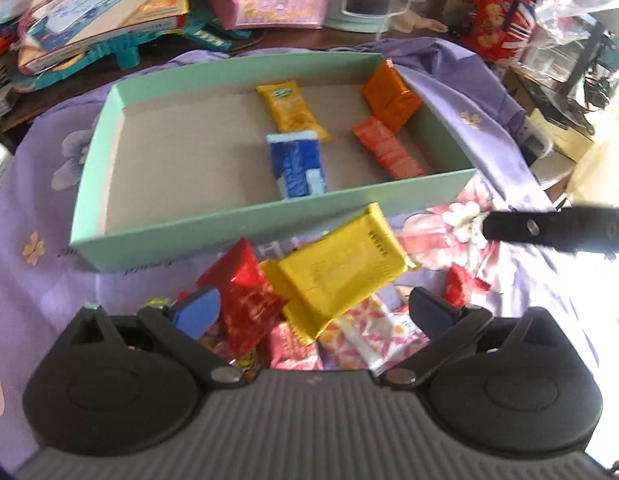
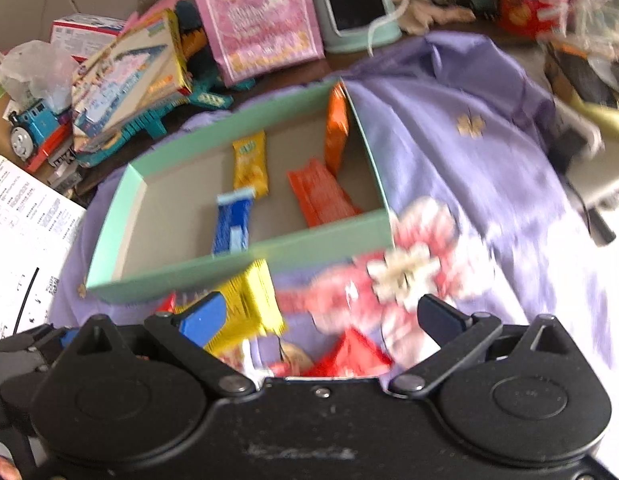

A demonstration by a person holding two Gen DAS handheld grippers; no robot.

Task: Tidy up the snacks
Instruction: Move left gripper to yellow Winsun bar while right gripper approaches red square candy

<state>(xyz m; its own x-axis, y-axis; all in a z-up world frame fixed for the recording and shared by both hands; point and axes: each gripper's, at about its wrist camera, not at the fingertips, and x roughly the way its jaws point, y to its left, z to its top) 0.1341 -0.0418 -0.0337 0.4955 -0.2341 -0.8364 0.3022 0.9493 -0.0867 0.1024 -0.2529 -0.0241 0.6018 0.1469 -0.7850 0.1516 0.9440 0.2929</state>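
Between the spread fingers of the left gripper (image 1: 313,308), gripping nothing, lie a red packet (image 1: 245,300) and a yellow packet (image 1: 341,268). The right gripper (image 2: 321,316) is likewise spread wide, with nothing held. Beyond both sits the mint box (image 1: 189,228), holding 4 snacks: blue (image 1: 297,164), yellow (image 1: 289,108), and 2 orange.

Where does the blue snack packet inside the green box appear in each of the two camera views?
Left wrist: blue packet sits centre, against the near wall of the green box.
Right wrist: blue packet sits left of centre, against the same wall.
Shared landmark: the yellow packet just behind it.
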